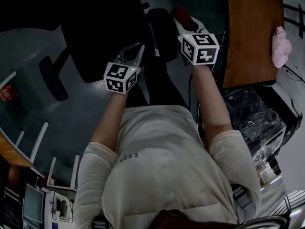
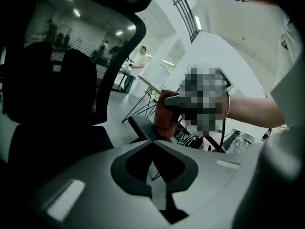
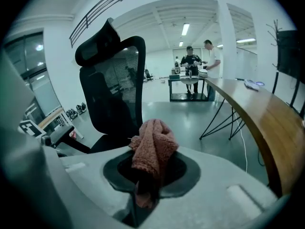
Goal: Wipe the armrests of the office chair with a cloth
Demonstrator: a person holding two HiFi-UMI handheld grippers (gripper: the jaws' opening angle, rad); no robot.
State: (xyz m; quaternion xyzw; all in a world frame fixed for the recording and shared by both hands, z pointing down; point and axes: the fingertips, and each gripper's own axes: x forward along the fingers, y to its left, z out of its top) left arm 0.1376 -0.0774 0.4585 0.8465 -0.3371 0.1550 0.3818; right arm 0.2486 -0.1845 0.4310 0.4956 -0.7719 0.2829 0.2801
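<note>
The black office chair (image 1: 102, 27) stands in front of me, its mesh back (image 3: 114, 94) filling the left of both gripper views. My right gripper (image 1: 183, 19) is shut on a pink fleecy cloth (image 3: 153, 151), which bunches up out of the jaws. In the left gripper view the cloth (image 2: 164, 116) rests on the end of the chair's right armrest (image 2: 138, 128). The left gripper (image 1: 136, 51) hovers beside the seat with its jaws together and nothing in them (image 2: 155, 144). The chair's other armrest (image 1: 52, 78) sticks out at far left, untouched.
A long wooden table (image 1: 250, 32) runs along the right, close to the right gripper, with a pink bundle (image 1: 281, 44) on it. Plastic-wrapped goods (image 1: 252, 113) lie beneath its near end. People stand at a distant table (image 3: 190, 82). White rails (image 1: 47, 171) stand lower left.
</note>
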